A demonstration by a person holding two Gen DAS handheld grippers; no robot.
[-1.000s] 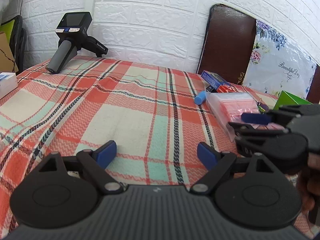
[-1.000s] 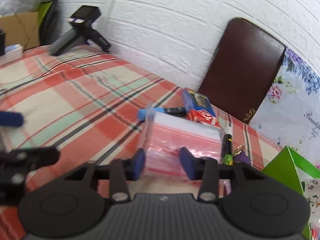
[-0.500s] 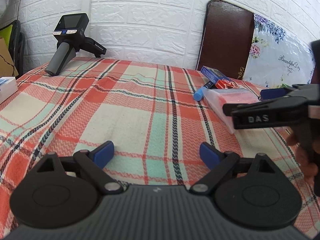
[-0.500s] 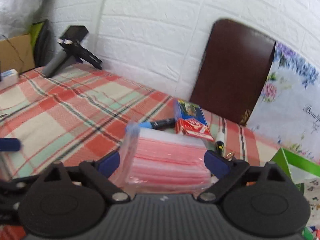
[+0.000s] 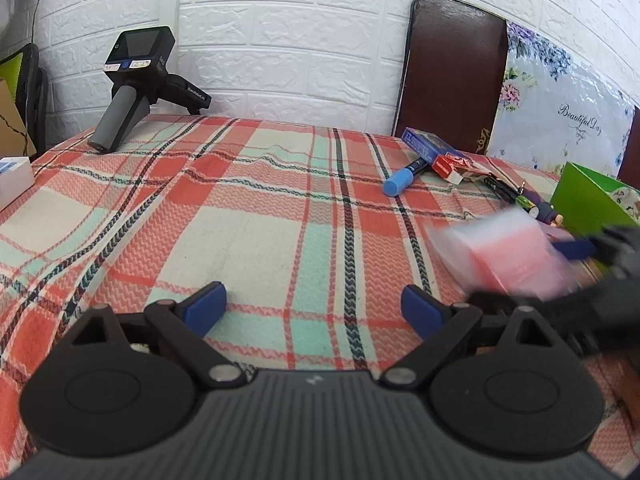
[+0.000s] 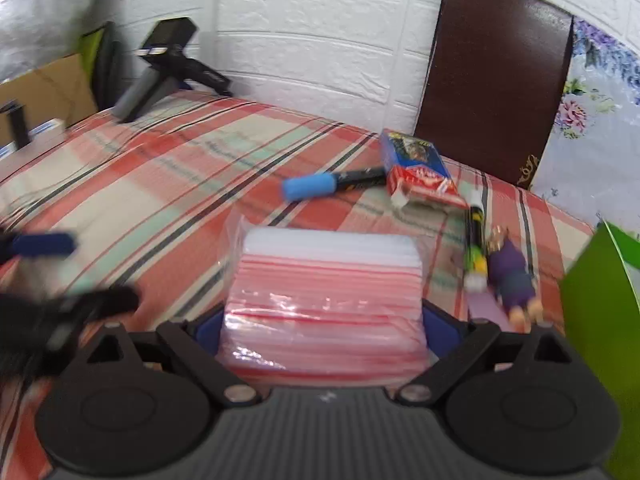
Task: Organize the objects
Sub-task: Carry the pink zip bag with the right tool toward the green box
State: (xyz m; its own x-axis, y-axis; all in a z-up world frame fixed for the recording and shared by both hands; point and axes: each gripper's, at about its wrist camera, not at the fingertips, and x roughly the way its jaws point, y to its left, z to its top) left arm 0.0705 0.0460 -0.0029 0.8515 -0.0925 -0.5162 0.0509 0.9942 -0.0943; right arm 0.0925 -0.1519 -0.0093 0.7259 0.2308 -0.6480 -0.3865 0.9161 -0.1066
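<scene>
A clear pack of red-striped zip bags (image 6: 324,292) sits between the blue pads of my right gripper (image 6: 322,324). Its jaws are closing, and the pads press on the pack's two sides. In the left wrist view the same pack (image 5: 508,256) is a blur at the right, carried by the right gripper (image 5: 532,276). My left gripper (image 5: 312,304) hangs open low over the plaid tablecloth (image 5: 256,240) with nothing between its fingers. A blue-capped marker (image 6: 312,188), a blue card box (image 6: 408,152) and a red card pack (image 6: 424,184) lie beyond the zip bags.
A black and green pen (image 6: 475,240) and a purple figure keychain (image 6: 512,276) lie beside a green box (image 6: 600,320) at the right. A black handheld device (image 5: 136,76) stands at the back left, a white box (image 5: 14,178) at the left edge, and a brown chair back (image 5: 452,72) by the wall.
My right gripper let go of the pack's near edge, opened wide around it and now has its pads against the pack's sides while moving right. The left gripper has stayed put.
</scene>
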